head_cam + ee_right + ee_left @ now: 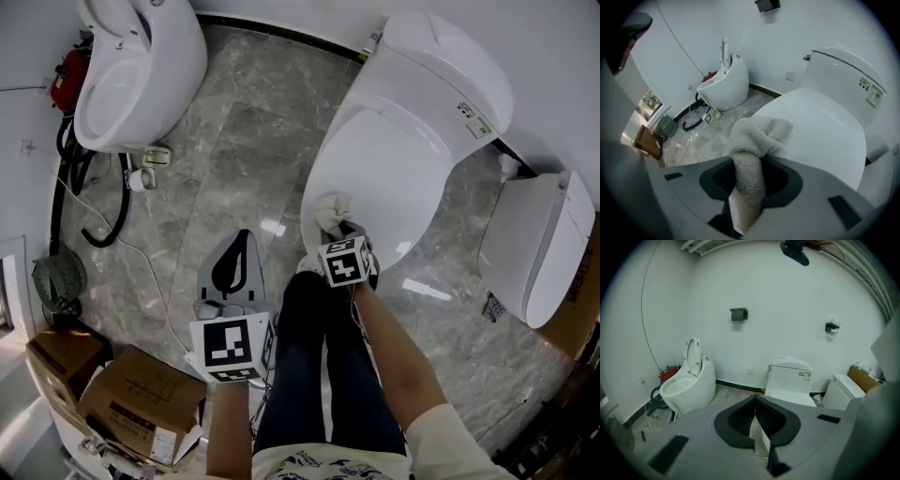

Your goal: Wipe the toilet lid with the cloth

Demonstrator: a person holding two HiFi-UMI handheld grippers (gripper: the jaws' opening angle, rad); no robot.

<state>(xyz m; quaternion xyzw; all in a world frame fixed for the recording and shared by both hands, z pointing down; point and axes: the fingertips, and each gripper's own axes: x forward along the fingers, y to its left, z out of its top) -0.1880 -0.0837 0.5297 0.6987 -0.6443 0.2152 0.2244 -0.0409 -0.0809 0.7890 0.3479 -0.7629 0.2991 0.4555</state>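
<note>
Press the cloth (758, 133) flat on the toilet lid (389, 173) and sweep from the lid's near left edge, where the cloth sits now, toward the far side in overlapping, even passes. Your right gripper (747, 190) is clamped on the cloth's tail, with that arm stretched forward and down. Your left gripper (757, 430) hangs over the floor to the left, jaws closed on nothing.
</note>
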